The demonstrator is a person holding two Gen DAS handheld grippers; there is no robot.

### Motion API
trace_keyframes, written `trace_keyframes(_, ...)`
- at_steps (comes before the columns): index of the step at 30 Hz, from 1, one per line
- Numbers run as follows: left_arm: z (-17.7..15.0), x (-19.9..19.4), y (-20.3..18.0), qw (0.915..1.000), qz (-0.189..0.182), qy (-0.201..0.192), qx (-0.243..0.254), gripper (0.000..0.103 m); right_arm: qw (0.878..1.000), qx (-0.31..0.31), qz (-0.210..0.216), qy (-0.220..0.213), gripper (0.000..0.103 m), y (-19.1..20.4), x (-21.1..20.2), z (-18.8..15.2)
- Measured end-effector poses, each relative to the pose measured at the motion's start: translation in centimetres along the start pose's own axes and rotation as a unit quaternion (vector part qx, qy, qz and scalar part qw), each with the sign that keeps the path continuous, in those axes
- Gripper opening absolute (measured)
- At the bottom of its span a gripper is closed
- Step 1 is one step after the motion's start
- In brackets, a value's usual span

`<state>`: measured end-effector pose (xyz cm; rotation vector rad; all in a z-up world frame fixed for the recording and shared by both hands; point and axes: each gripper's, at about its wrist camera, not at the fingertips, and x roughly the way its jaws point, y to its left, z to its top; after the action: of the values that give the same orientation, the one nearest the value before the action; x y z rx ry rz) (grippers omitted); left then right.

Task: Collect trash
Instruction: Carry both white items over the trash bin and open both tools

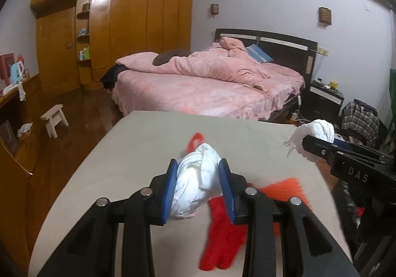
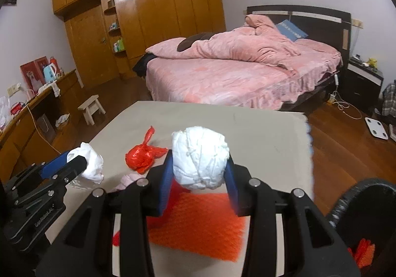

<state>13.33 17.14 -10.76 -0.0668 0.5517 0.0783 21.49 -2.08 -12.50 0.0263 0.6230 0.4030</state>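
Now both grippers are lifted over the beige table (image 2: 272, 133), each pinching a wad of crumpled white paper. The left gripper (image 1: 198, 182) has its blue pads pressed against the first white paper wad (image 1: 198, 178), above the table's near edge. The right gripper (image 2: 199, 178) clamps the second, rounder white paper wad (image 2: 199, 156) nearer the right edge. On the tabletop below lie a knotted red plastic bag (image 2: 141, 155) toward the middle, an orange mesh sheet (image 2: 198, 225) at the near edge, and a red knitted glove (image 1: 220, 235) beside it.
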Motion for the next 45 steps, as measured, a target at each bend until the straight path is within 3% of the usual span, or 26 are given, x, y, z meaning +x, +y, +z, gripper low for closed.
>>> trace_keyframes(24, -1.2, -6.1, -13.0, 0.9943, -0.093, -0.017, 0.050, 0.034, 0.994, 0.040, -0.093, -0.038, 0.037, -8.8, -14.7, -5.9)
trace_keyframes(45, -3.6, -9.0, -22.1, 0.9787, -0.178, -0.011, 0.101, 0.034, 0.978, 0.095, -0.177, -0.045, 0.038, -16.3, -22.4, -11.9)
